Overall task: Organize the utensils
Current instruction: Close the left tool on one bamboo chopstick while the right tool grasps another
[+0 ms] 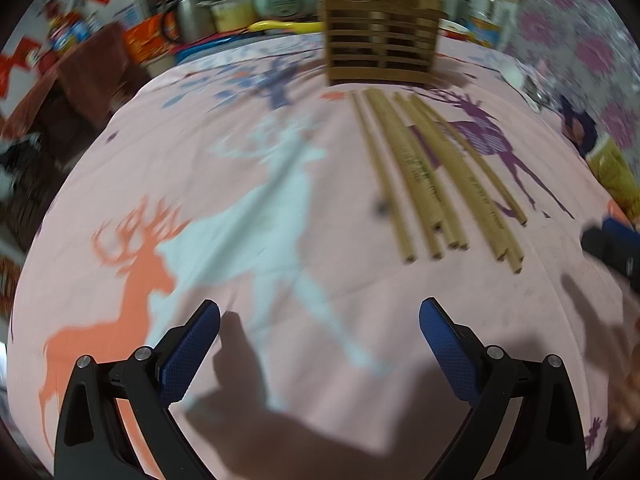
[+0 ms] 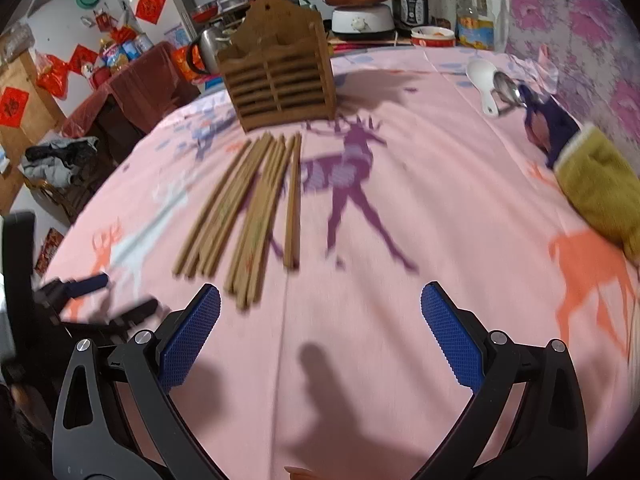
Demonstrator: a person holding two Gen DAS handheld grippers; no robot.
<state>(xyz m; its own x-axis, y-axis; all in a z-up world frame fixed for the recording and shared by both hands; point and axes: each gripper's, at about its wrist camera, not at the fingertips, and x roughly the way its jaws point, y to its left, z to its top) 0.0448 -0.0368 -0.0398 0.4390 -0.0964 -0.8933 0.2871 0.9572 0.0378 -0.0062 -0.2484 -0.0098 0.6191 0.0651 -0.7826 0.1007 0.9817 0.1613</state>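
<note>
While both grippers hover above the pink deer-print tablecloth (image 2: 400, 184), neither one holds anything. The left gripper (image 1: 319, 322) has its two blue pads spread wide, over the pale blue deer of the print. The right gripper (image 2: 320, 304) is spread wide as well, and its left pad is just beside the near ends of the wooden chopsticks (image 2: 256, 208).

These chopsticks lie flat on the cloth in a loose bundle, roughly parallel, with their far ends close to the front of the wooden utensil holder (image 2: 280, 80). The holder stands upright on the cloth, with slatted front walls and a peaked back board; I cannot tell if something is inside it.

Further right, near the edge of the table, a white spoon (image 2: 484, 80) and a metal spoon (image 2: 506, 86) lie touching each other. A yellow and dark blue cloth (image 2: 592, 184) lies nearer on that side.
</note>
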